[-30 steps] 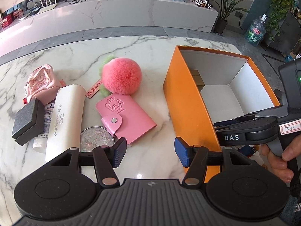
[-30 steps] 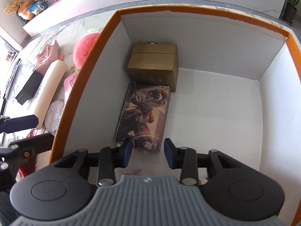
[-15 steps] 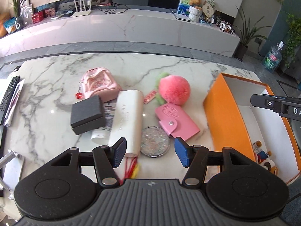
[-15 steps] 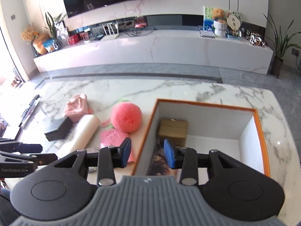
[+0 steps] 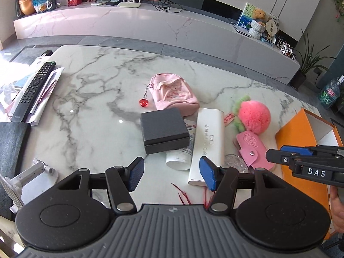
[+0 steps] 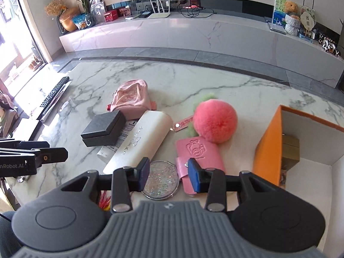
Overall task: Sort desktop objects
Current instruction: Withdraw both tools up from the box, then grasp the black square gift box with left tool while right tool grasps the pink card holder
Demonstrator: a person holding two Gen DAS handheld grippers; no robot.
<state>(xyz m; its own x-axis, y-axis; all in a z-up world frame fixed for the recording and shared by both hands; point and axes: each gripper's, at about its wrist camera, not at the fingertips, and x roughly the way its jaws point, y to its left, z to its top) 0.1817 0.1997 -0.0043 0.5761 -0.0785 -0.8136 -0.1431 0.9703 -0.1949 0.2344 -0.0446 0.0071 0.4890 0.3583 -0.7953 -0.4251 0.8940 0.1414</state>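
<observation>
**Both tongs empty above the clutter on the marble table**

The marble table [image 5: 90, 99] spreads out ahead of and below both tongs. The orange box [image 6: 268, 150] stands open to the right of the right gripper [image 6: 168, 175], with a brown carton [image 6: 290, 150] against its near inner wall. From the left gripper [image 5: 169, 176] the same box sits far to the right, behind the other tool.

The white case [image 5: 209, 142] lies just ahead of the left gripper's right fingertip, its near end by that pad. The pink pouch [image 5: 172, 94] lies farther ahead, well apart. The dark grey box [image 5: 164, 133] rests ahead of the left gap, partly on a white tube [image 5: 179, 158]. The pink pom-pom [image 6: 215, 121] lies ahead and right of the right gripper, the pink card holder [image 6: 197, 152] just before its right fingertip, and the glitter mirror [image 6: 161, 179] directly under its gap.

The left gripper's jaws stand spread wide with nothing between them. The right gripper's jaws have just been opening; they stand apart and pinch nothing, the mirror showing below them.
</observation>
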